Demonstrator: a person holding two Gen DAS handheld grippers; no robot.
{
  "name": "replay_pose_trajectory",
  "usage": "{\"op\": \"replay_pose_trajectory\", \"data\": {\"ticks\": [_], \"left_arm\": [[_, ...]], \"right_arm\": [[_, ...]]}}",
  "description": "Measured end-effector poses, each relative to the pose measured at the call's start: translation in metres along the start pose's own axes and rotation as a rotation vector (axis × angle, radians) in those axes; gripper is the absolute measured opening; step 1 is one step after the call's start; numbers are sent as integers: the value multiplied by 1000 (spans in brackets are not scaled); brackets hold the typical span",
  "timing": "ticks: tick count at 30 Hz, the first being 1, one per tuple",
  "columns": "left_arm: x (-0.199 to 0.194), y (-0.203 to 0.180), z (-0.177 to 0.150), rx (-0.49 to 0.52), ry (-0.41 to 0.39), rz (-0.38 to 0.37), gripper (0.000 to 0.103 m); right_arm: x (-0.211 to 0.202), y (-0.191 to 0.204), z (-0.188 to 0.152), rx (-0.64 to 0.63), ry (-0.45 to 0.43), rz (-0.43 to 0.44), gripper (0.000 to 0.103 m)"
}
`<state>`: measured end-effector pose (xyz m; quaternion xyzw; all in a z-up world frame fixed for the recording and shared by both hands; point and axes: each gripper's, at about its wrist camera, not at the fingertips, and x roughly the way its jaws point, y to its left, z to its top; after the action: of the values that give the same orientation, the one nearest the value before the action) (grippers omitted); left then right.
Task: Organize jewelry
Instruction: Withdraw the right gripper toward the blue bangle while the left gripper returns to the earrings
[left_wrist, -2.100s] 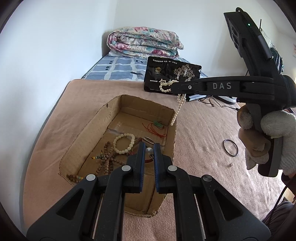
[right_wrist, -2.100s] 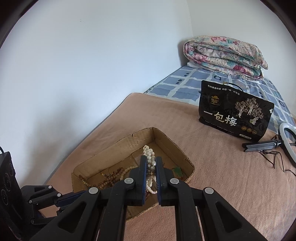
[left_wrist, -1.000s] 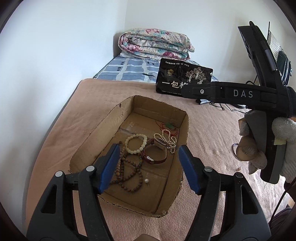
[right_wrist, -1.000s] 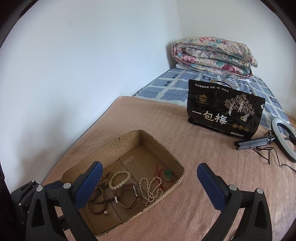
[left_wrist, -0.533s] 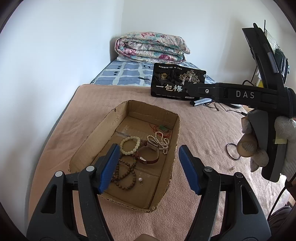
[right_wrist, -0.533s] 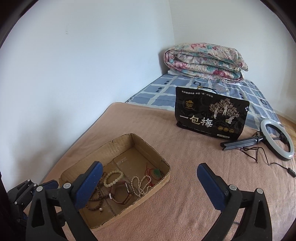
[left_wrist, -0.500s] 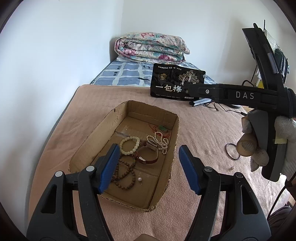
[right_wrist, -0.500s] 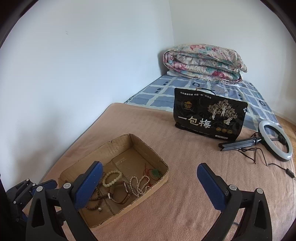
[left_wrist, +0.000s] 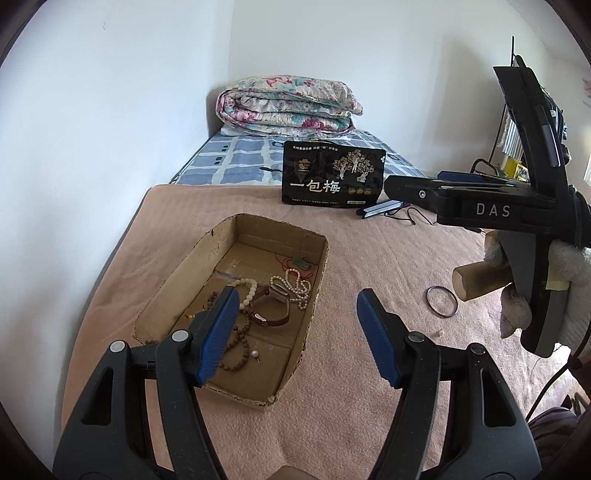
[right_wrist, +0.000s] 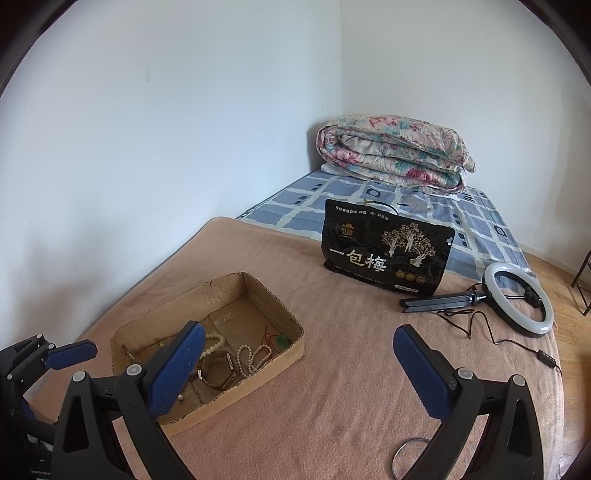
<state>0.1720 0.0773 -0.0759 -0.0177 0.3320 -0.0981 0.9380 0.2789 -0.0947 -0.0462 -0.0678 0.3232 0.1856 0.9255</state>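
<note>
Sitting already inside the cardboard box (left_wrist: 258, 229) at 10 o'clock of the left wrist view: brown bead strands (left_wrist: 236, 341), a pale bead bracelet (left_wrist: 248, 288), a watch (left_wrist: 271, 308), a pearl necklace (left_wrist: 295, 286), a red-corded green pendant (left_wrist: 301, 263) and one loose pearl (left_wrist: 255, 354). Looks mostly done. Left out on the pink bed cover (left_wrist: 369, 258), well apart from the box at 3 o'clock: a dark bangle (left_wrist: 442, 301) and, just beside it at 4 o'clock, a small pearl (left_wrist: 439, 333). Probably the last two pieces to collect.

Left tool (left_wrist: 297, 336): released, spread wide, carrying nothing, hanging over the box's near right corner. Right tool (right_wrist: 295, 369): also released and bare, with the bangle just under it.

Further back at 12 to 1 o'clock: a black printed bag (left_wrist: 332, 177), a ring light (right_wrist: 517, 299) with trailing cable, a folded floral quilt (left_wrist: 288, 107). Nothing blocking the way between bangle and box.
</note>
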Motion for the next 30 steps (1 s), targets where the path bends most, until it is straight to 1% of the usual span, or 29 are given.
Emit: {"op": "replay_pose_trajectory", "data": {"ticks": [7,15,19,22,26,30], "left_arm": [[-7,-18,0,15,-5,-27,68],[2,-47,-5,38,12,-72,68],[12,-65,-10,49,36,-109,68],[20,-81,-14,74,47,-132,68],[34,-105,-22,113,73,-171,68],[51,-126,-30,149,112,-209,68]], "right_arm": [[-28,-29,-13,47,-4,-17,103],[-65,-83,-36,118,-9,-93,103],[-77,-116,-55,158,8,-129,103],[-82,-137,-72,170,36,-151,103],[-80,-160,-95,195,89,-149,103],[-74,-172,-114,201,126,-138,103]]}}
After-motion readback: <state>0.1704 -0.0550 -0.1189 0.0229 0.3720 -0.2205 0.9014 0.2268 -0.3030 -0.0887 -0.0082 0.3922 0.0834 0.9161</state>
